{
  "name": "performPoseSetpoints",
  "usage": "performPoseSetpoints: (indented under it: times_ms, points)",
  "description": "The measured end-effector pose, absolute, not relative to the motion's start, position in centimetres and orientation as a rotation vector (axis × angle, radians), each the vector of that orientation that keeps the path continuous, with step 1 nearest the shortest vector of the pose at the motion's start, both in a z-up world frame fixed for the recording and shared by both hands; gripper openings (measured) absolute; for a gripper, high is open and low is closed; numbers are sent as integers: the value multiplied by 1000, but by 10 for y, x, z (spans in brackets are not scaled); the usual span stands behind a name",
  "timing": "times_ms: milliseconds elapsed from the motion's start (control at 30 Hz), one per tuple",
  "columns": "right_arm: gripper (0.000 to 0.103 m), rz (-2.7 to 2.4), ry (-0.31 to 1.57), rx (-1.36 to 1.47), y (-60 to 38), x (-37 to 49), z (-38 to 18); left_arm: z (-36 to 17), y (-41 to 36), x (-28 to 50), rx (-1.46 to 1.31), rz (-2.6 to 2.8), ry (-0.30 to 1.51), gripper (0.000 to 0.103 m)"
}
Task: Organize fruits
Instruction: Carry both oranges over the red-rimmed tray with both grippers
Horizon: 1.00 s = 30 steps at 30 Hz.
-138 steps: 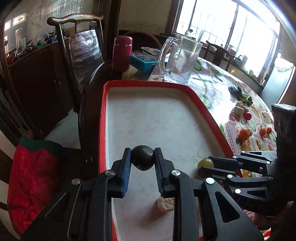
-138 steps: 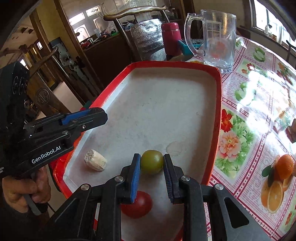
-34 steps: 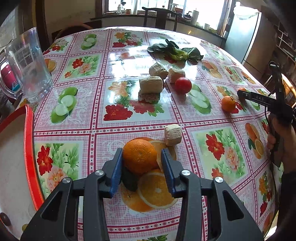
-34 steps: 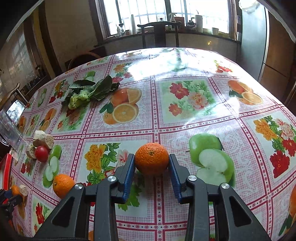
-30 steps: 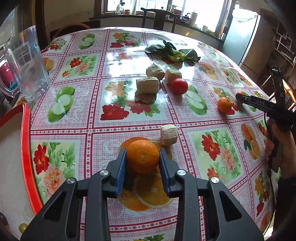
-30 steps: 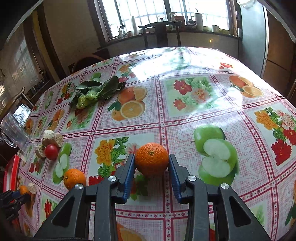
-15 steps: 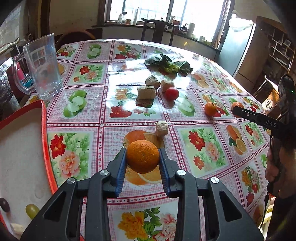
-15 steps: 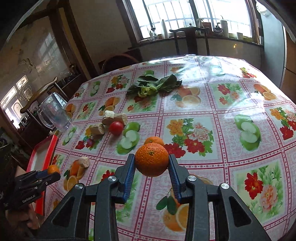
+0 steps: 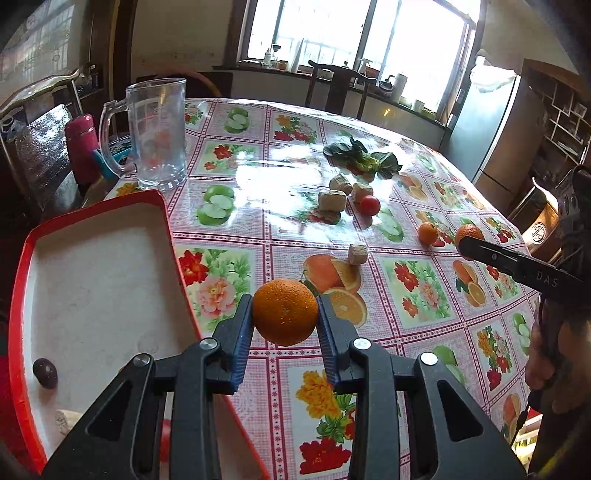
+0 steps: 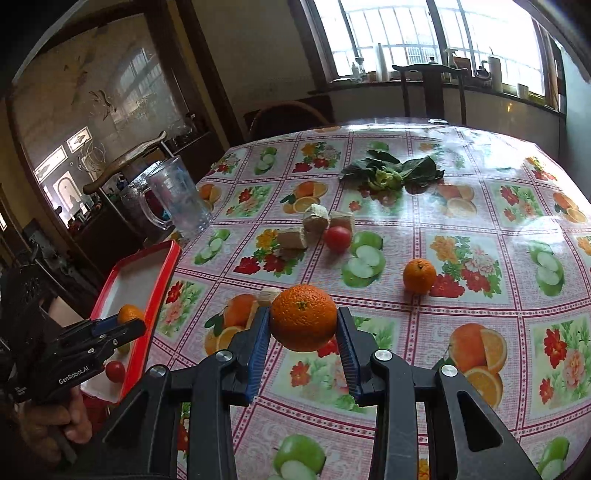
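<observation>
Transport is the step in hand: left gripper (image 9: 285,321) and right gripper (image 10: 303,330) each clamp an orange (image 9: 284,312) clear of the tablecloth, and both must next reach the red tray (image 9: 168,229) at their left and let go.

Bright barred windows (image 10: 436,33), dark wooden chair (image 9: 334,86) beneath.

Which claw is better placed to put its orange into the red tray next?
Left, probably. The left claw holds its orange right beside the red tray; the right claw holds its orange farther away, over the tablecloth.
</observation>
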State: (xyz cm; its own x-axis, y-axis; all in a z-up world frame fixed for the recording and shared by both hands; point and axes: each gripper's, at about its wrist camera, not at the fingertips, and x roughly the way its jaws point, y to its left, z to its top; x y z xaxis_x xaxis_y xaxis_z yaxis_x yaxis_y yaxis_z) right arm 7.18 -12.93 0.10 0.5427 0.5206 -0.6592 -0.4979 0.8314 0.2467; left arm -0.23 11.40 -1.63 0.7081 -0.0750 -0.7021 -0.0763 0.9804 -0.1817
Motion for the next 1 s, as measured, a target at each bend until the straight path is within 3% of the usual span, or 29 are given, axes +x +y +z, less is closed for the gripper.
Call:
performPoseSetpoints:
  times_ms: [1000]
  points:
    - [36,881,838,-106,30,14,-3,-17,210,-60,-292,165,749,31]
